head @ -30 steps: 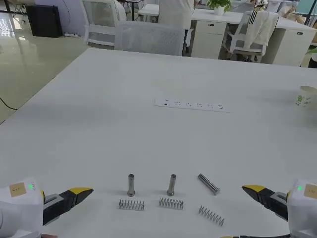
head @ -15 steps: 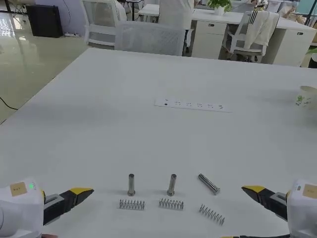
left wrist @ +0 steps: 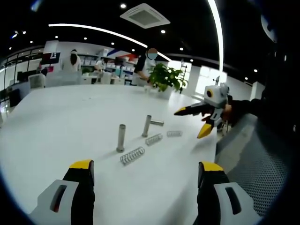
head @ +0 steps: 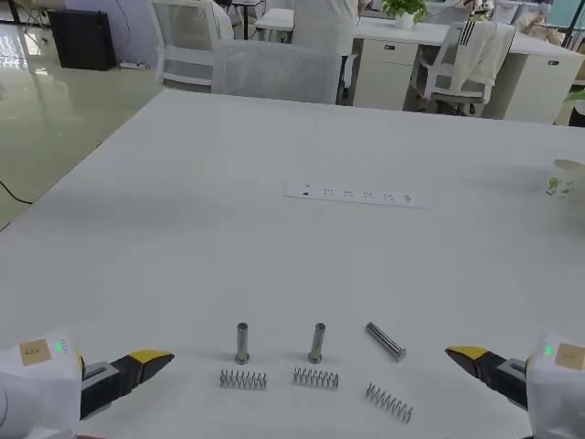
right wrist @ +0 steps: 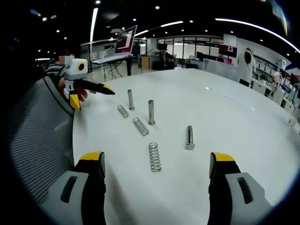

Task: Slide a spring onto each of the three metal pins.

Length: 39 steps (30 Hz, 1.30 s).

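white table (head: 183, 210): carries all six parts near its front edge.
left pin (head: 242, 342): upright and bare, with the left spring (head: 243, 379) lying flat just in front of it.
middle pin (head: 317, 341): upright and bare, with the middle spring (head: 316, 376) lying flat just in front of it.
right pin (head: 385, 339): on its side and slanted; the right spring (head: 390, 401) lies near it, also slanted, not touching.
left gripper (left wrist: 146, 166): jaws spread wide with nothing between them, left of the row and clear of the parts.
right gripper (right wrist: 156, 157): jaws wide apart and holding nothing, right of the row; in its own view the right spring lies on the table ahead.
head view extra: a power strip (head: 355, 194) lies flat farther back, and a paper cup (head: 567, 176) stands at the far right.
gripper views extra: each shows the other gripper facing it across the row with both jaws splayed, where the head view catches the yellow tips side-on at the bottom corners.
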### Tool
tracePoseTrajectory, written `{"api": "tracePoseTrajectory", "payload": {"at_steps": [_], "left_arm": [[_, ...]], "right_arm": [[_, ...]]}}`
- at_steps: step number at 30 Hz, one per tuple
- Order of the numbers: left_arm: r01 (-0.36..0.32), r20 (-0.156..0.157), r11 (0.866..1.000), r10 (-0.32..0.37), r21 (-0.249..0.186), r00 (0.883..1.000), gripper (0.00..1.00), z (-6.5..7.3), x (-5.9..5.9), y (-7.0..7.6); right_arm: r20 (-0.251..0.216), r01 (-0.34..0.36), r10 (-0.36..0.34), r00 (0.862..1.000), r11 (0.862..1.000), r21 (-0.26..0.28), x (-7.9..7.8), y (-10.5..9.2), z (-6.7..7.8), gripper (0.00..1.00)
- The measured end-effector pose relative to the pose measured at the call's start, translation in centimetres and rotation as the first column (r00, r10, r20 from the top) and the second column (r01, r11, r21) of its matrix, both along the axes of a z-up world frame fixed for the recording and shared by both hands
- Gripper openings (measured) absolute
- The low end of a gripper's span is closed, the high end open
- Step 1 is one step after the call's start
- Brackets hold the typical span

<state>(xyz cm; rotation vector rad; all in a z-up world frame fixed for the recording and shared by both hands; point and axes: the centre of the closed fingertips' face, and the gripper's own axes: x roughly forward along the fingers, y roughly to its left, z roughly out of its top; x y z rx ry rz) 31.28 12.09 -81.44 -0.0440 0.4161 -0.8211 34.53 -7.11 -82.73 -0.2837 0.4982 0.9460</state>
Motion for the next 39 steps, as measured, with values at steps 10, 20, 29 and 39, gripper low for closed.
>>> {"api": "tracePoseTrajectory", "payload": {"at_steps": [10, 20, 29, 39], "left_arm": [[0.003, -0.003, 1.000, -0.003, 0.001, 1.000, 0.88, -0.02, -0.09, 0.01], [0.003, -0.002, 1.000, -0.003, -0.005, 1.000, 0.87, 0.05, -0.06, 0.03], [0.001, 0.000, 1.000, -0.001, -0.004, 1.000, 0.87, 0.05, 0.02, 0.13], [-0.005, 0.000, 1.000, 0.005, -0.003, 1.000, 0.87, 0.01, 0.10, 0.23]], "right_arm": [[-0.001, -0.003, 0.003, 1.000, 1.000, -0.009, -0.09, 0.06, -0.05, 0.92], [0.000, 0.003, -0.003, 1.000, 1.000, -0.008, 0.01, -0.06, -0.03, 0.92], [0.000, 0.006, -0.006, 1.000, 1.000, -0.007, 0.15, -0.12, -0.02, 0.92], [0.001, 0.010, -0.010, 1.000, 1.000, 0.001, 0.37, -0.15, 0.14, 0.92]]}}
